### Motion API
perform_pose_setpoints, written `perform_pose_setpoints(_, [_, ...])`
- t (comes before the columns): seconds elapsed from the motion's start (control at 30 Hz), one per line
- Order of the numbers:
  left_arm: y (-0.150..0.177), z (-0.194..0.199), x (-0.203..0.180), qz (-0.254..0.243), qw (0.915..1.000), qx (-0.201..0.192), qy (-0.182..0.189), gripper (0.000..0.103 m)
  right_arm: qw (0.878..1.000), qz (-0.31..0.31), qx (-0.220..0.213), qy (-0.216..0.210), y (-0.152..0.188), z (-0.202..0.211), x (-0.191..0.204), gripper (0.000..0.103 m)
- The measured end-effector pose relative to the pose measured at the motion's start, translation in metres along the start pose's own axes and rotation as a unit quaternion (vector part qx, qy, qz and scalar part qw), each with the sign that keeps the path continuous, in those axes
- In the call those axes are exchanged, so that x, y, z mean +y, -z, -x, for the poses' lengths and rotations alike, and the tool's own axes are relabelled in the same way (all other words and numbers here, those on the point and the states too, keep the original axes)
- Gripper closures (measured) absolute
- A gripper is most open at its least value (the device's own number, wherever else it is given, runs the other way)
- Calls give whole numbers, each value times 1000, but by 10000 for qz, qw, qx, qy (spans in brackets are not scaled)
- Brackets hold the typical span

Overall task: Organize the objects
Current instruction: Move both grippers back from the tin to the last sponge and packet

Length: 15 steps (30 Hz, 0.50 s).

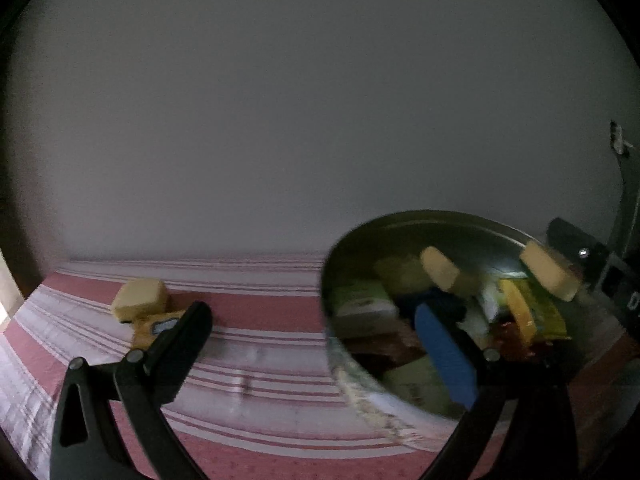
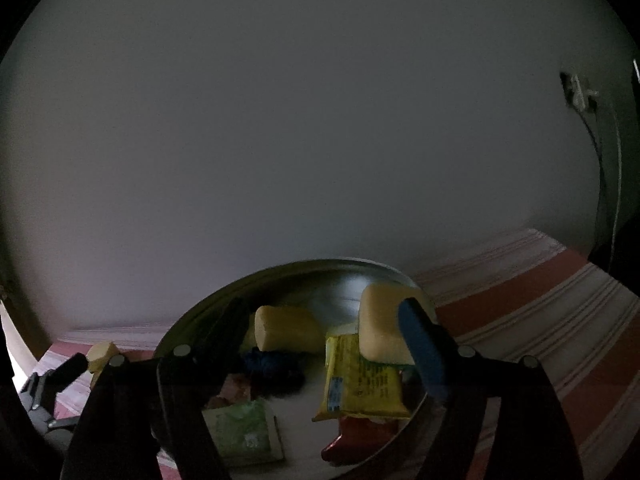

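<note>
A metal bowl (image 1: pixel 348 248) (image 2: pixel 192 320) sits on the red and white striped cloth (image 1: pixel 260 344). It holds two pale yellow blocks (image 2: pixel 288 332) (image 2: pixel 380 320), a yellow packet (image 2: pixel 360 376), a green packet (image 2: pixel 240 428), a red packet (image 2: pixel 352 436) and something dark blue (image 2: pixel 272 364). My right gripper (image 2: pixel 322 312) is open over the bowl. Its blue pad (image 2: pixel 420 340) lies beside the right-hand block and its black finger stands well clear. My left gripper (image 1: pixel 316 316) is open too, with the bowl's left rim between its fingers. Another pale yellow block (image 1: pixel 140 300) rests on a yellow packet (image 1: pixel 156 326) by the left finger.
A plain pale wall (image 1: pixel 320 120) rises just behind the cloth. A wall fitting (image 2: pixel 580 92) with a dark cable hanging from it is at the far right. In the right wrist view the left gripper (image 2: pixel 60 376) shows at the lower left, near the loose block (image 2: pixel 102 354).
</note>
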<state>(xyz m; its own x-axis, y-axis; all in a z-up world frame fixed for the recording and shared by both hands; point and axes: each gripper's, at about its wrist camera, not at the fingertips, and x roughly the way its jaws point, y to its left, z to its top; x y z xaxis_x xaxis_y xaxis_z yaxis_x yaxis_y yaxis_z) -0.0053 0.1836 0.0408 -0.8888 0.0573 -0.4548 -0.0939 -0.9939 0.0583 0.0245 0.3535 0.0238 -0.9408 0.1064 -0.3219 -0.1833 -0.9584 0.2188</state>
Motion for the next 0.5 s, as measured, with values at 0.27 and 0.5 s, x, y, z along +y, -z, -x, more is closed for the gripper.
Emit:
perform_pose_setpoints(0.27, [10, 0, 30, 29, 9992, -153, -360, 0, 9988, 143, -376, 270, 21, -11, 7, 20])
perform_pose_setpoints(0.5, [18, -2, 47, 97, 9996, -79, -269, 0, 9976, 328, -362, 493, 30, -13, 21, 20])
